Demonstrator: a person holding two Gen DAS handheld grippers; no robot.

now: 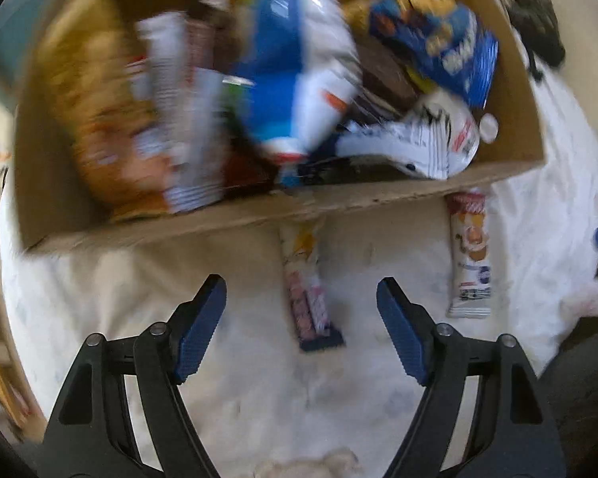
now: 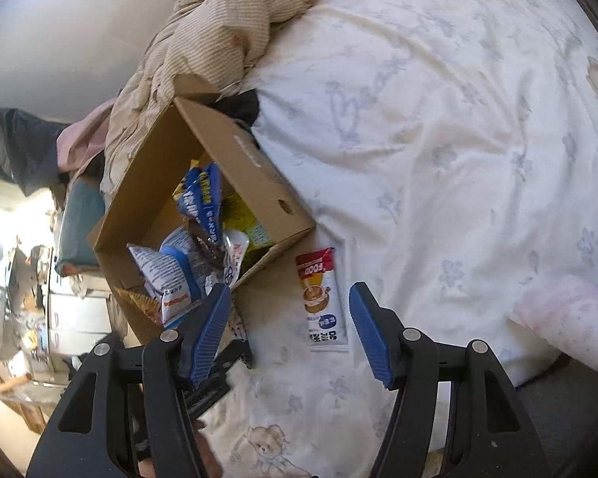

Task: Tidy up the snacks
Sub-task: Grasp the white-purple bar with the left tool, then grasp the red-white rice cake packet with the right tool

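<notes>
A cardboard box (image 1: 378,195) holds several snack bags, among them a blue and white bag (image 1: 299,63). It also shows in the right wrist view (image 2: 255,167). On the bedsheet in front of it lie a pink and white snack bar (image 1: 307,290) and a white sachet with red top (image 1: 468,255), which also shows in the right wrist view (image 2: 323,298). My left gripper (image 1: 301,310) is open and empty, above the pink bar. My right gripper (image 2: 291,318) is open and empty, just short of the sachet.
A white floral bedsheet (image 2: 458,139) covers the bed. A striped beige quilt (image 2: 219,40) is bunched behind the box. A pink roll (image 2: 570,318) lies at the right. Furniture and clutter stand off the bed at the left (image 2: 28,298).
</notes>
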